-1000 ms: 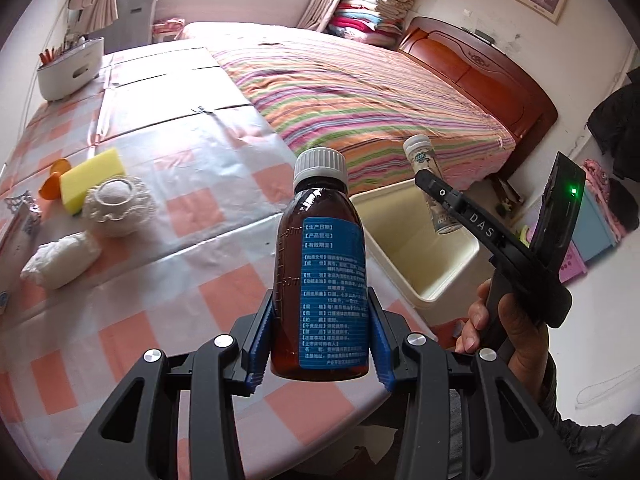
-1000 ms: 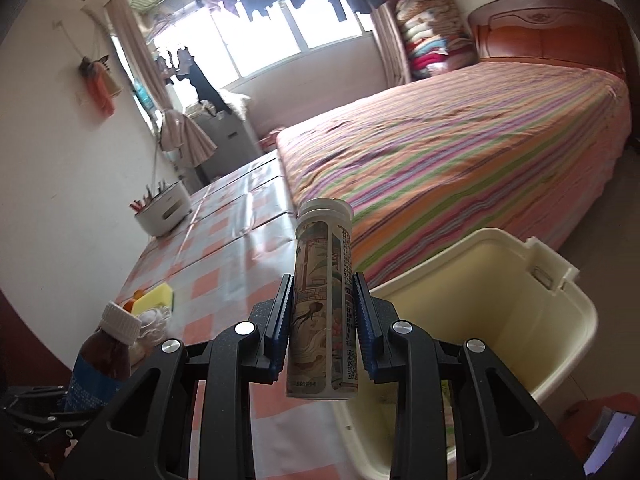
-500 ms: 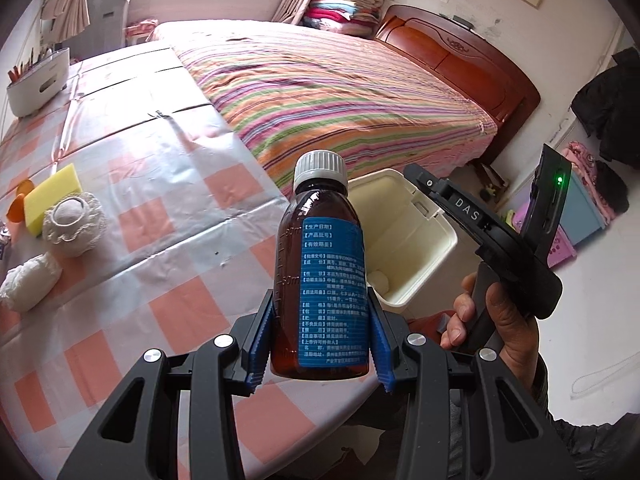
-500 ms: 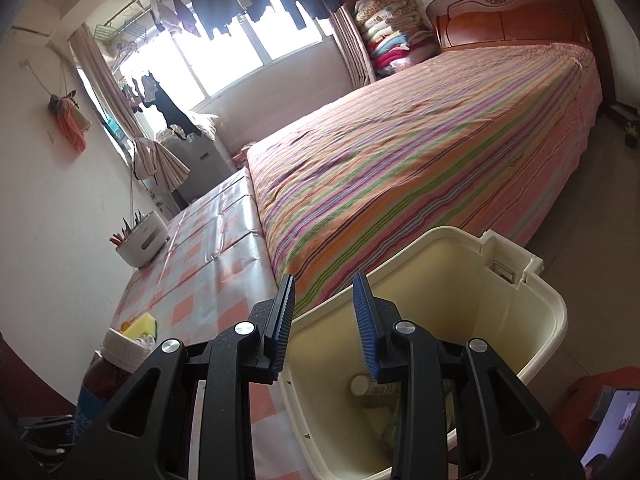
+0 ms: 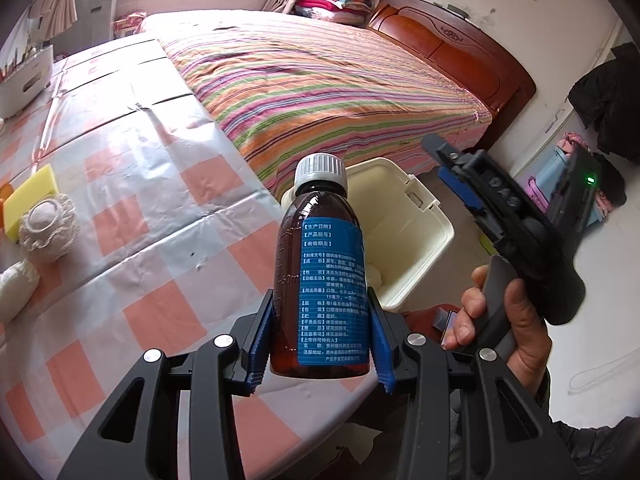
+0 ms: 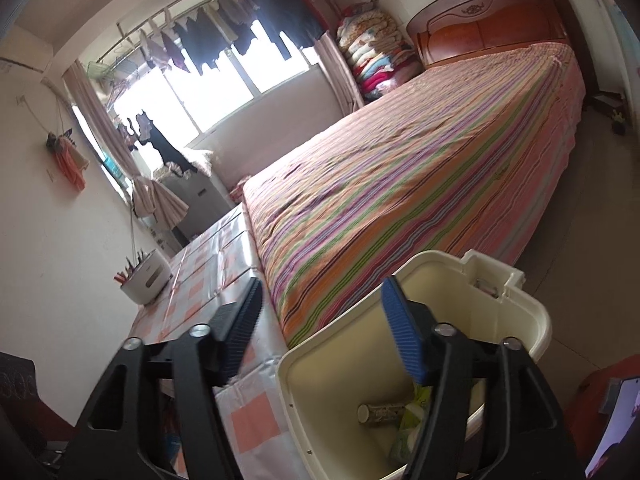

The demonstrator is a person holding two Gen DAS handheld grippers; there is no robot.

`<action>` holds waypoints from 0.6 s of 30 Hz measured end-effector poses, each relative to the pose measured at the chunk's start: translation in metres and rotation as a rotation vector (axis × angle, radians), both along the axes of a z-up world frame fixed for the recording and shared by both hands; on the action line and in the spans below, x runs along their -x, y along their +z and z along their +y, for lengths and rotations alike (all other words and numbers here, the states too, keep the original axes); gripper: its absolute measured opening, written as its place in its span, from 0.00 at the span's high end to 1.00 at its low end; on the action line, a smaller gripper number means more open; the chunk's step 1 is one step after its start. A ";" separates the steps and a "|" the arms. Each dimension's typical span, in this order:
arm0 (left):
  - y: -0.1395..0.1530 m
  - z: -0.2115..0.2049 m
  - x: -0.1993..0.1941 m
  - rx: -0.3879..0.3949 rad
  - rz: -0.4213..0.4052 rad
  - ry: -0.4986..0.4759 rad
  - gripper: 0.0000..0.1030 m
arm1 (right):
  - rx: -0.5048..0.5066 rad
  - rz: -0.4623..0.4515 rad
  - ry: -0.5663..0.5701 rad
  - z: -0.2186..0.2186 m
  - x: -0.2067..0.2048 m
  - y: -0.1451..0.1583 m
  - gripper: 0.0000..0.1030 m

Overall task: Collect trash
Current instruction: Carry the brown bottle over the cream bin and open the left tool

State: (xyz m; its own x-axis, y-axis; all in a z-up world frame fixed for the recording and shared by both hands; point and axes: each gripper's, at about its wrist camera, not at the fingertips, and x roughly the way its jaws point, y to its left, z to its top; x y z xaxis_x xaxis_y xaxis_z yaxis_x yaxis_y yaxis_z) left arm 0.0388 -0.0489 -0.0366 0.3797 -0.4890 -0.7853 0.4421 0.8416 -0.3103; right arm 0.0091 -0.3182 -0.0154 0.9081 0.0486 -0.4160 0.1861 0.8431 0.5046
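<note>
Left claw (image 5: 320, 344) is clamped on a brown medicine bottle (image 5: 320, 280) with a white cap and a blue label, held upright over the near edge of the counter (image 5: 140, 208) with its pink-and-white checked cloth. Right claw (image 6: 320, 320) stands wide with nothing between its blue pads; its jaws have just been opening.

Only the right wrist view looks down into the cream bin (image 6: 532, 320), which stands on the floor between the counter and the striped bed (image 6: 420, 184). A printed tube (image 6: 380, 414) lies on its side at the bottom, next to some greenish wrappers (image 6: 408, 432).

Only the left wrist view shows what lies on the counter: a yellow sponge (image 5: 30, 200), a white lace-trimmed pouch (image 5: 48, 228) touching it, and a white wad (image 5: 16, 284) at the left edge. It also shows the right claw from outside, gripped by a person's hand (image 5: 504, 316) to the right of the bin (image 5: 436, 240), whose inside is mostly hidden behind the bottle. A white caddy (image 5: 24, 80) sits at the far end of the counter in both views.
</note>
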 end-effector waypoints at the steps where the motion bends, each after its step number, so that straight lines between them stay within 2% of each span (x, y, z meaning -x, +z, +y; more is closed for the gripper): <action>1: -0.002 -0.002 -0.003 -0.002 0.002 0.000 0.60 | -0.010 -0.008 -0.022 -0.007 0.002 0.001 0.25; 9: -0.024 -0.036 -0.033 -0.039 0.040 -0.032 0.60 | -0.089 -0.049 -0.102 -0.035 0.018 -0.001 0.19; 18: -0.039 -0.074 -0.051 -0.050 0.053 -0.083 0.61 | -0.120 -0.077 -0.111 -0.031 0.019 -0.001 0.19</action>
